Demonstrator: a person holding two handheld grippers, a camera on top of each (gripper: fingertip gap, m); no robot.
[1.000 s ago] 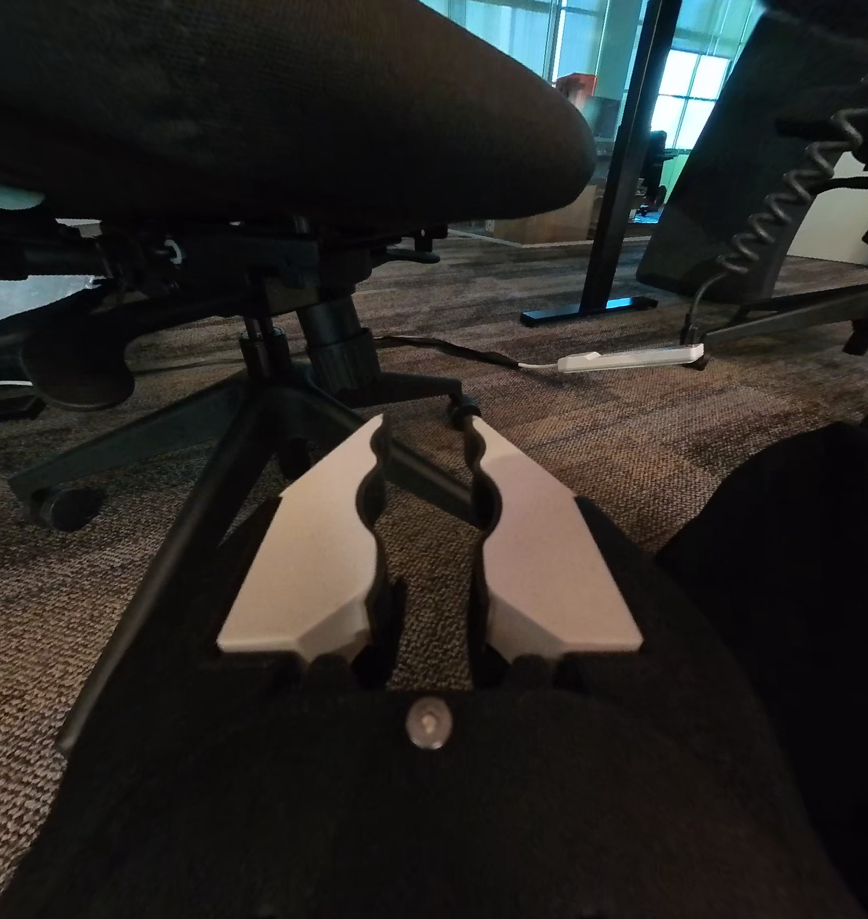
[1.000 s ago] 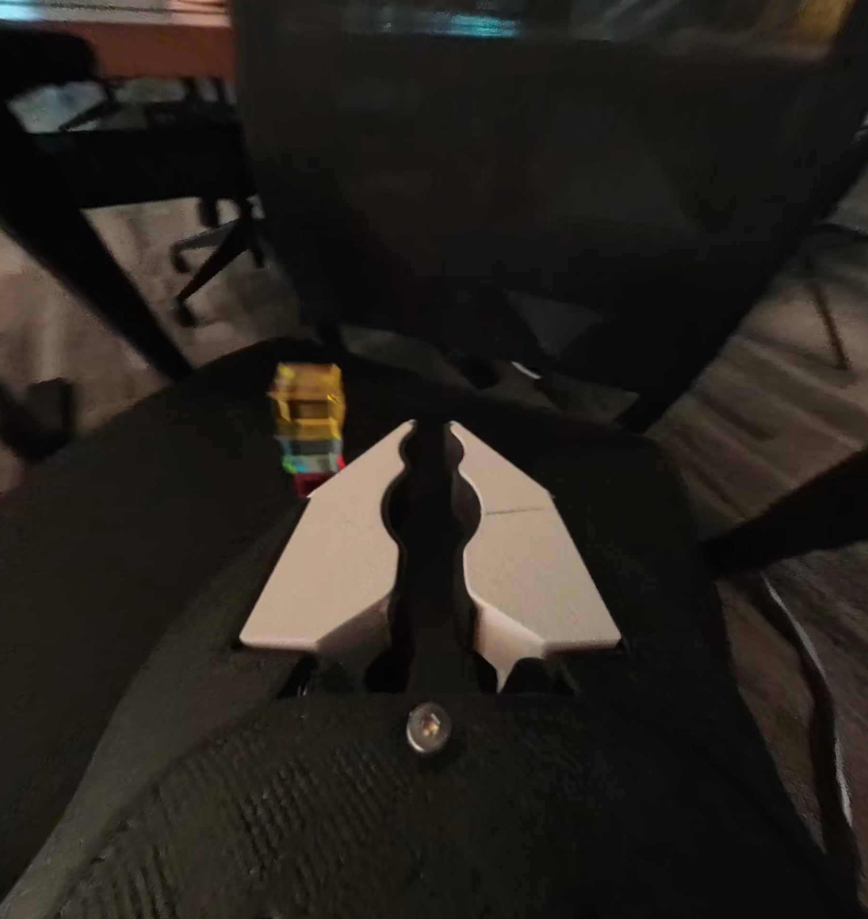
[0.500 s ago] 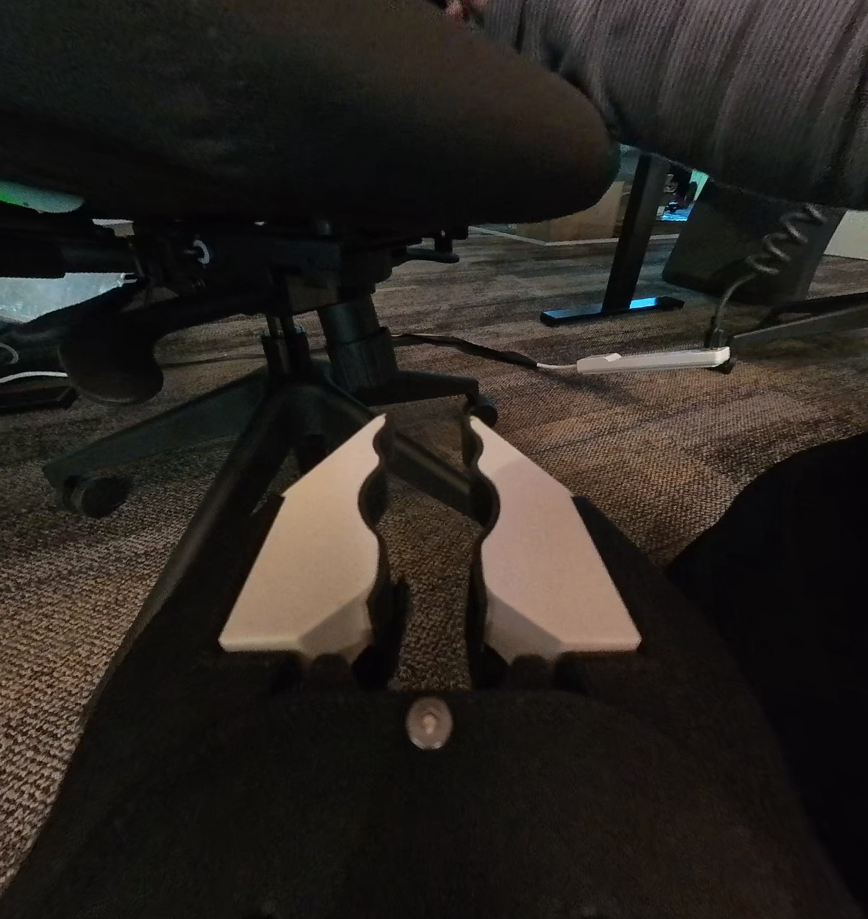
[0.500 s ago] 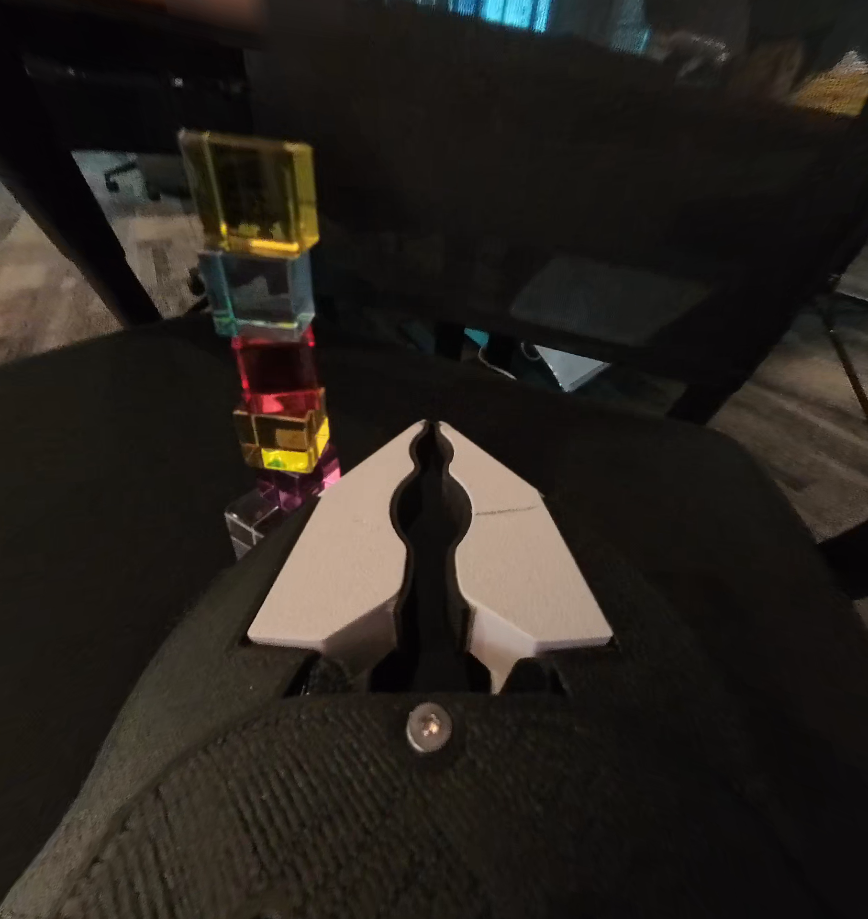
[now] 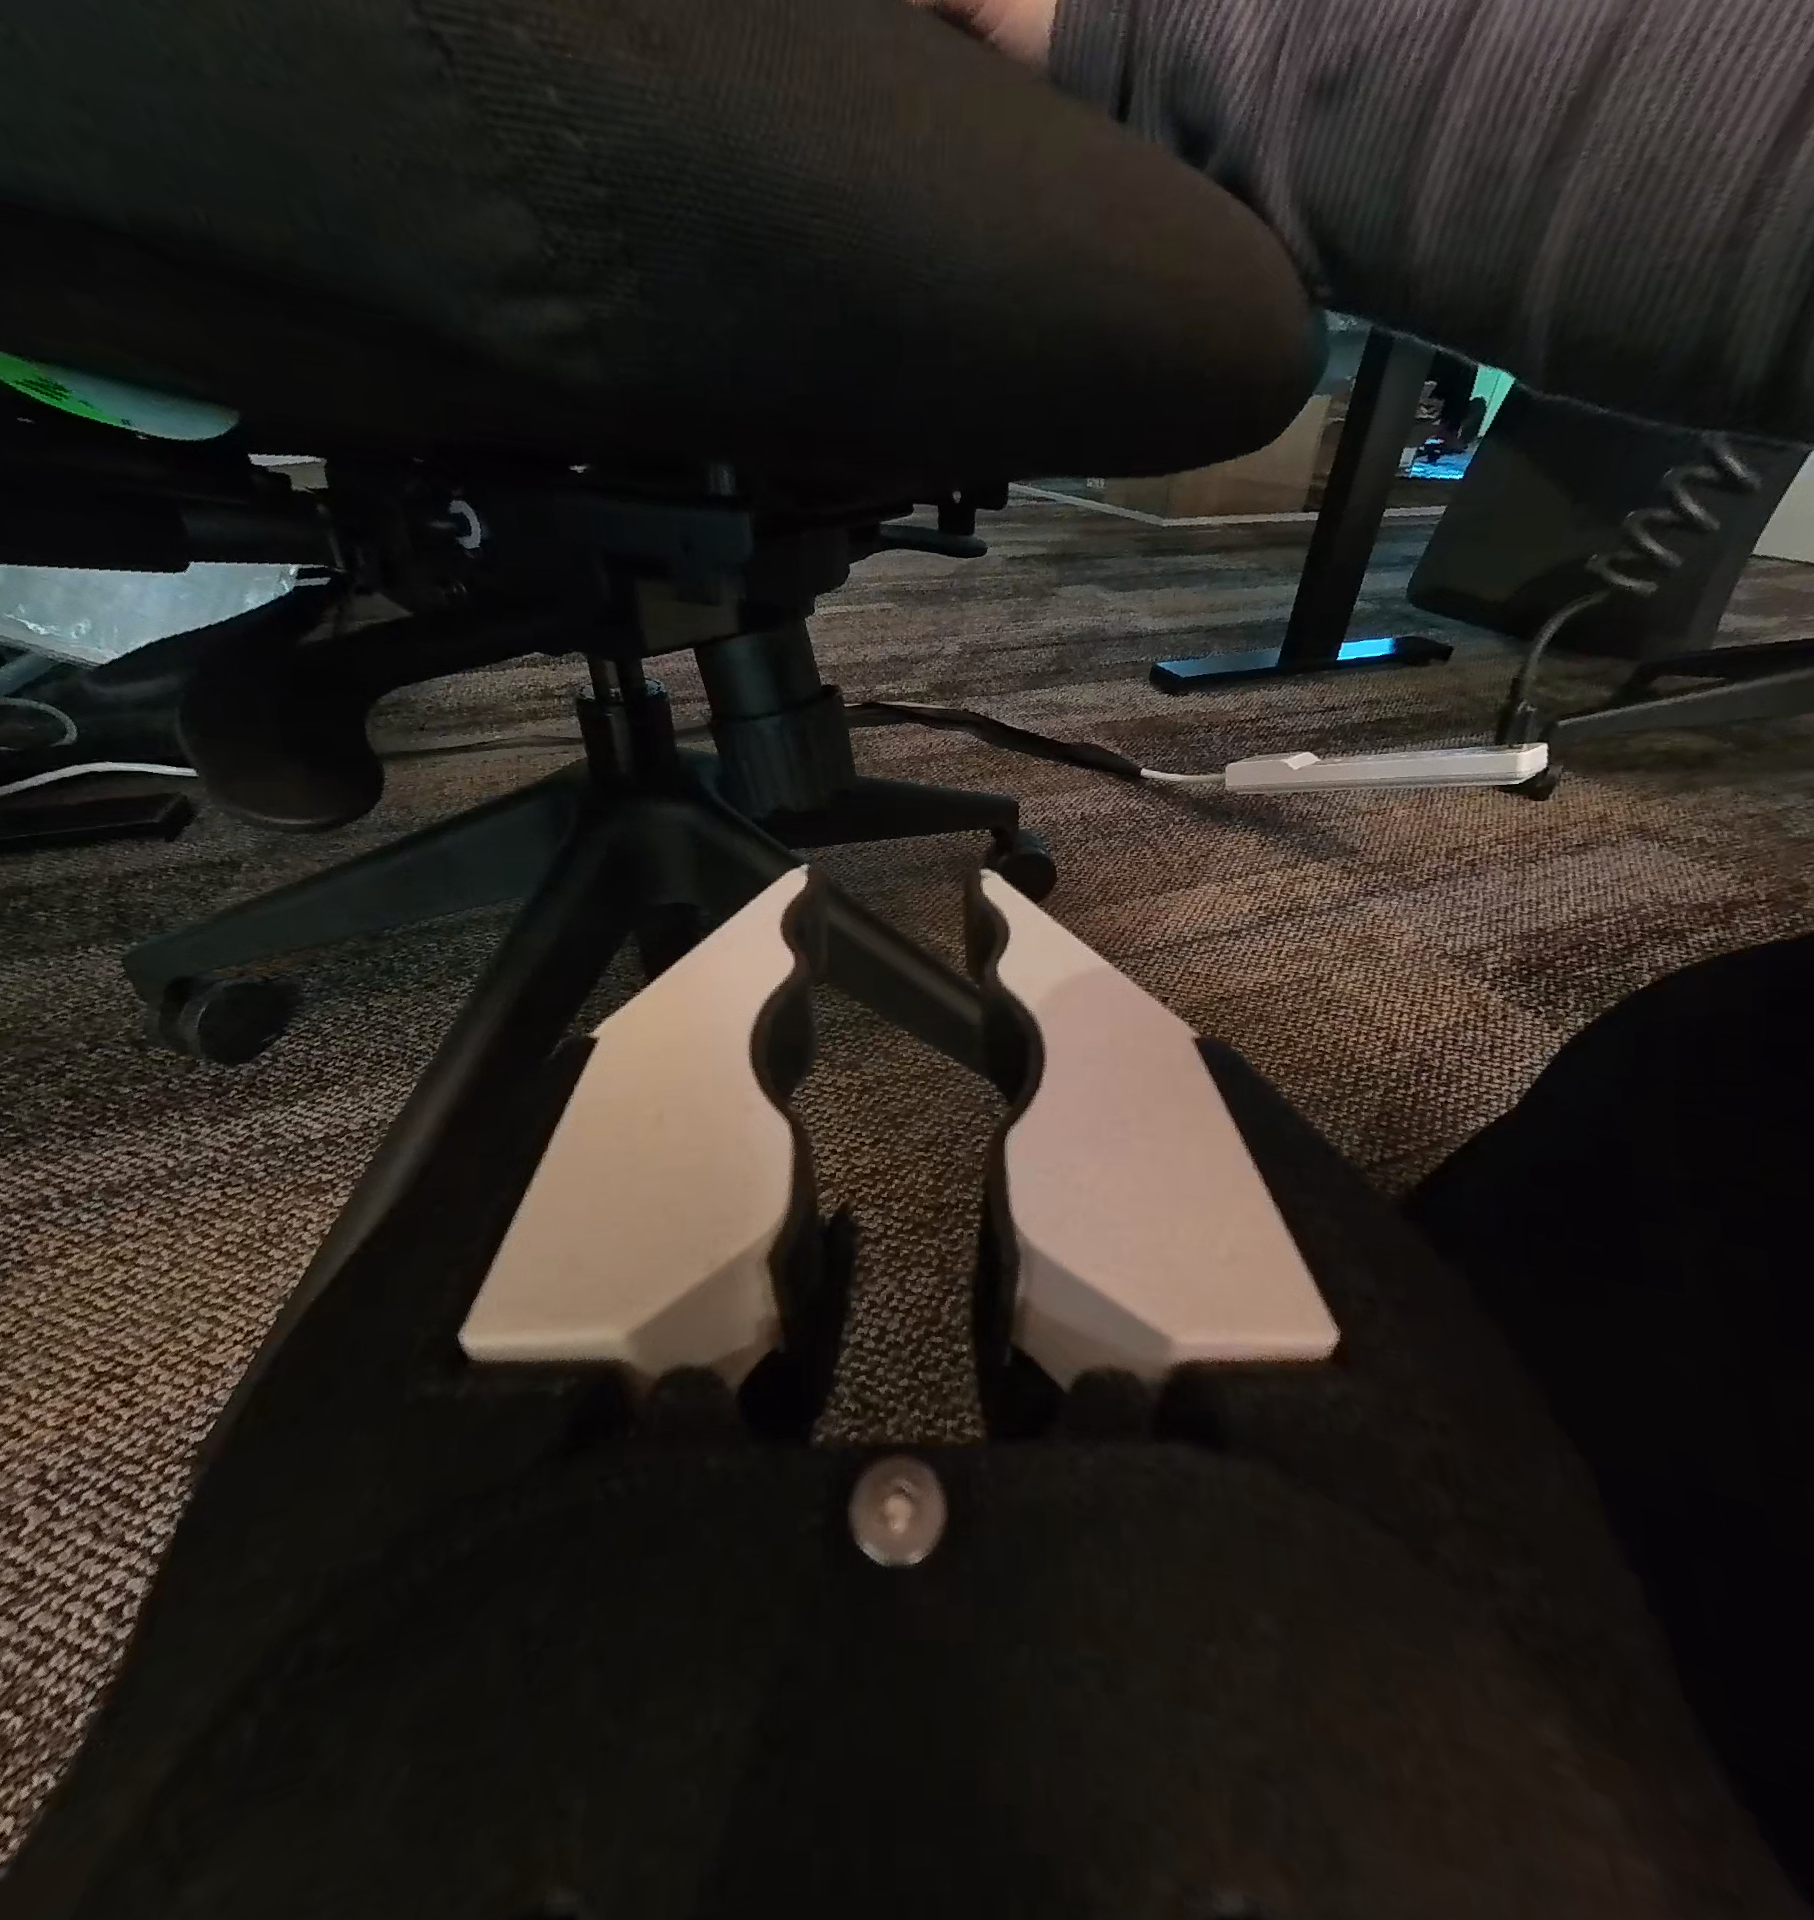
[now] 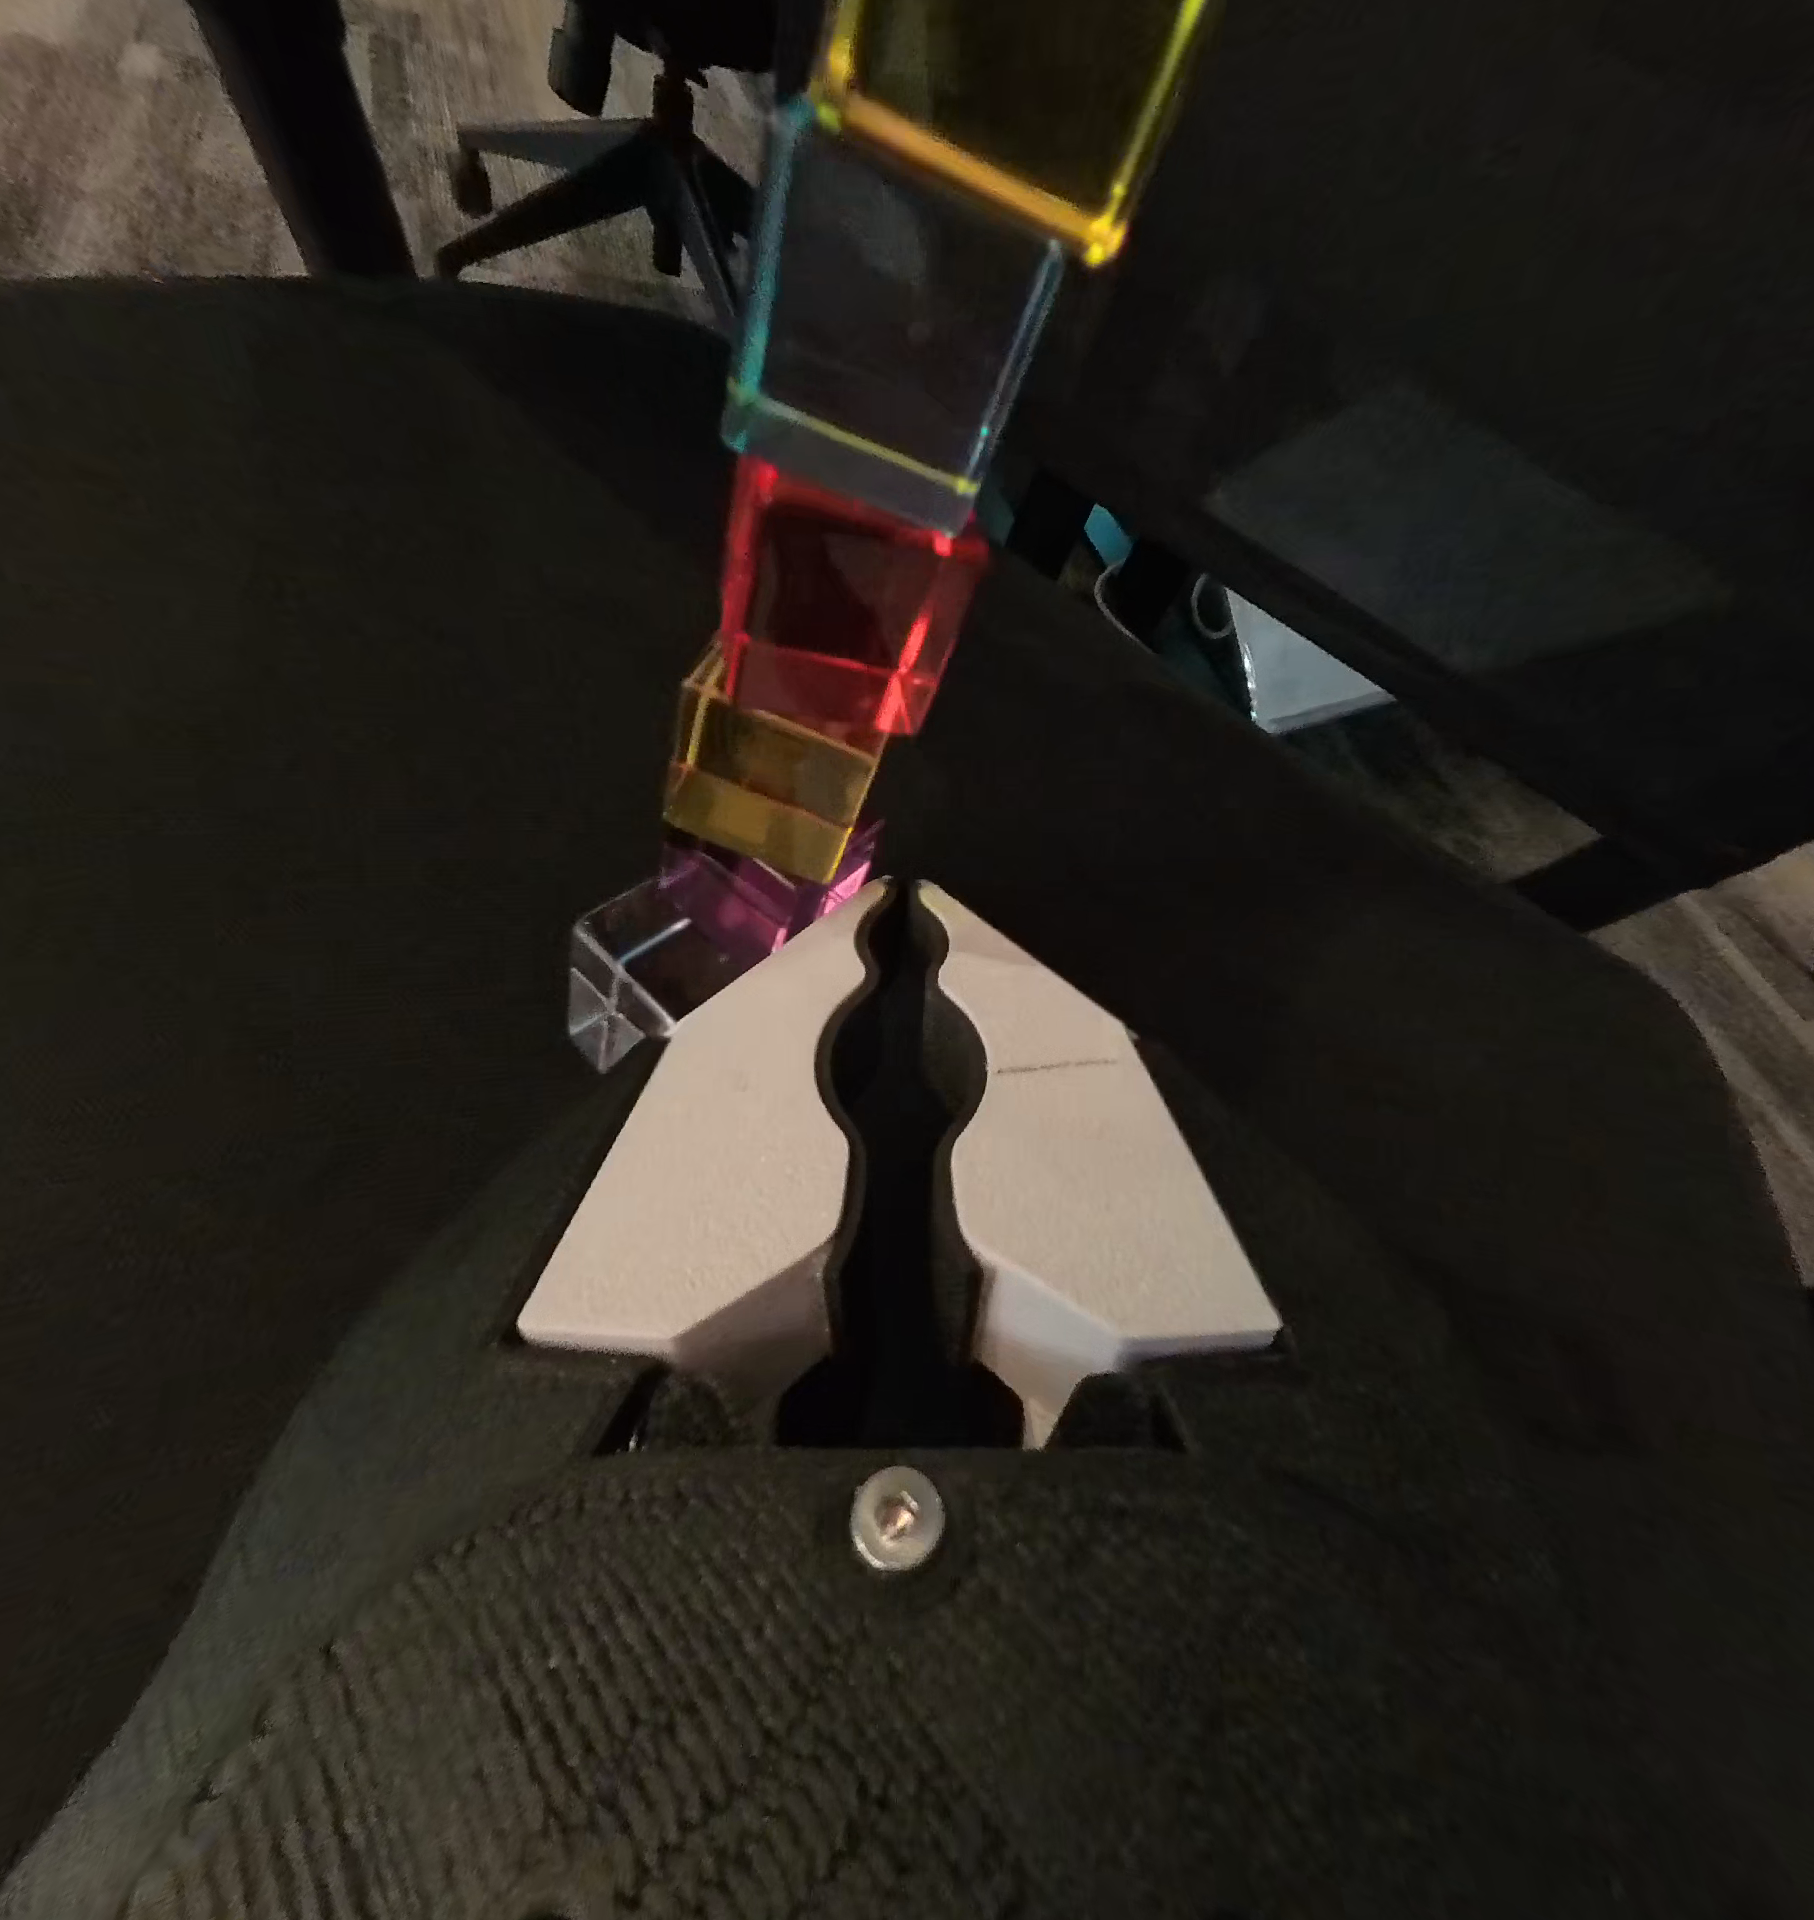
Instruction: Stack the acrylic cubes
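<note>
Block stack [image 6: 851,582] on chair seat [image 6: 259,727], just left-ahead of right claw [image 6: 901,891]; chair backrest [image 6: 1454,312] behind.

Black chair seat [image 6: 311,675] carries a leaning stack of translucent cubes [image 6: 841,665] at twelve o'clock; carpet [image 5: 1298,935] bears the chair base [image 5: 591,862]
</note>
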